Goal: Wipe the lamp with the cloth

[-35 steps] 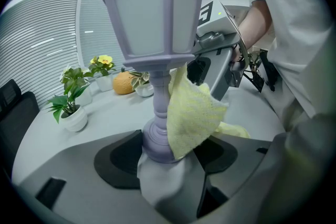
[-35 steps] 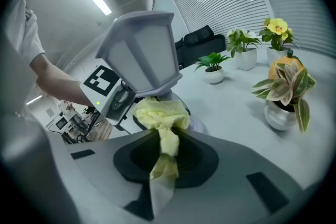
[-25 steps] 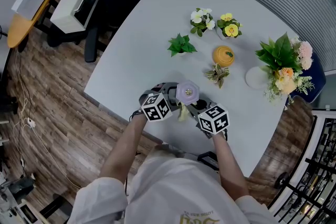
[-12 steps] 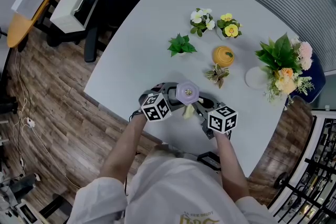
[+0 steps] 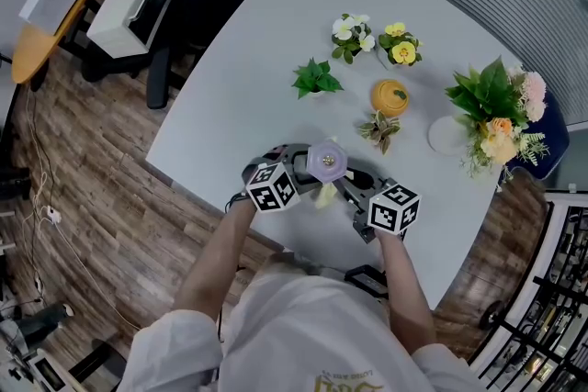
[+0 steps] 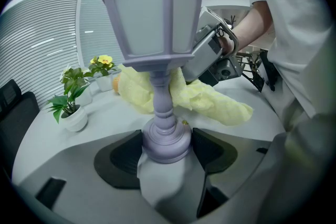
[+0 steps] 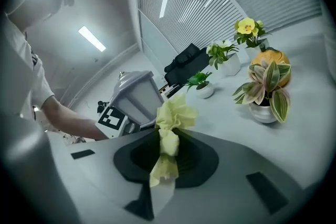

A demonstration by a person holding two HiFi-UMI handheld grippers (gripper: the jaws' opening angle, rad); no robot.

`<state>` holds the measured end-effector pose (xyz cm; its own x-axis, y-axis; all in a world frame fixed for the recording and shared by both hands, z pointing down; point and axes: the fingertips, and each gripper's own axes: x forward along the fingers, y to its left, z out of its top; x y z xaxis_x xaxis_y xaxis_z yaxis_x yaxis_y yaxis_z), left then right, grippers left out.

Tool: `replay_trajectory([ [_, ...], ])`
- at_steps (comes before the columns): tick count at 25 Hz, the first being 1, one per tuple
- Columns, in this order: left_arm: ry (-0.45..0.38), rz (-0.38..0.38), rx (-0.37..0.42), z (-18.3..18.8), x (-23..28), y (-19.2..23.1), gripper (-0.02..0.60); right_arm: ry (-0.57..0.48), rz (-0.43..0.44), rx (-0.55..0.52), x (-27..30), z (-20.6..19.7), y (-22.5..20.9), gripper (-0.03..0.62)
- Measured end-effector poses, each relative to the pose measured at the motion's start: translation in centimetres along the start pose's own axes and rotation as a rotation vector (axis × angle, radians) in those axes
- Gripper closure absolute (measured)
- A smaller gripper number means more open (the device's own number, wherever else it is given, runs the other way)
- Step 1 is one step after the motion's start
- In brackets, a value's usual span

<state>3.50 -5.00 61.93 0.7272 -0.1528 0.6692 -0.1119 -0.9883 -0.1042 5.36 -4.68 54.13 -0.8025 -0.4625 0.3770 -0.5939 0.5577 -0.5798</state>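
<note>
1. Now, on the left, the left gripper (image 6: 167, 152) had its jaws closed snug on the round base of the lamp (image 6: 153, 18). It held the lamp upright near the front edge of the table (image 5: 248, 60).
2. In the middle, the lamp's lilac lantern head stood tall above a slim stem. The yellow cloth (image 6: 210, 103) lay bunched against that stem, just under the lantern, on the side away from the left gripper.
3. Over to the right, the right gripper (image 7: 165, 157) had its jaws pinched together on the cloth. A puff of it stuck out ahead of the tips, with the lantern just beyond.
4. Farther right, the small potted plants (image 5: 381, 131) stood well apart from the action.
5. The job looked to be mid-wipe, around the stem and the lantern's underside.
   - To do it well, I'd say clamp the base firmly so the lamp can't tip.
   - Press the puff lightly, and sweep round the stem and every pane, not just one face.
   - Too hard a shove from the right could lever the top-heavy lamp out of the left jaws.
</note>
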Motion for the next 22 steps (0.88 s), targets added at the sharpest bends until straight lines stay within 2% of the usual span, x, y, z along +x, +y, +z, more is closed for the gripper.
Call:
replay_trajectory([
  [13, 0.001, 0.002, 0.000, -0.06, 0.04, -0.04, 0.281, -0.051, 0.036, -0.002, -0.99, 0.68, 0.72, 0.528],
  [22, 0.001, 0.000, -0.002, -0.03, 0.00, 0.01, 0.281, -0.033, 0.026, 0.015, -0.12, 0.56, 0.19, 0.528],
])
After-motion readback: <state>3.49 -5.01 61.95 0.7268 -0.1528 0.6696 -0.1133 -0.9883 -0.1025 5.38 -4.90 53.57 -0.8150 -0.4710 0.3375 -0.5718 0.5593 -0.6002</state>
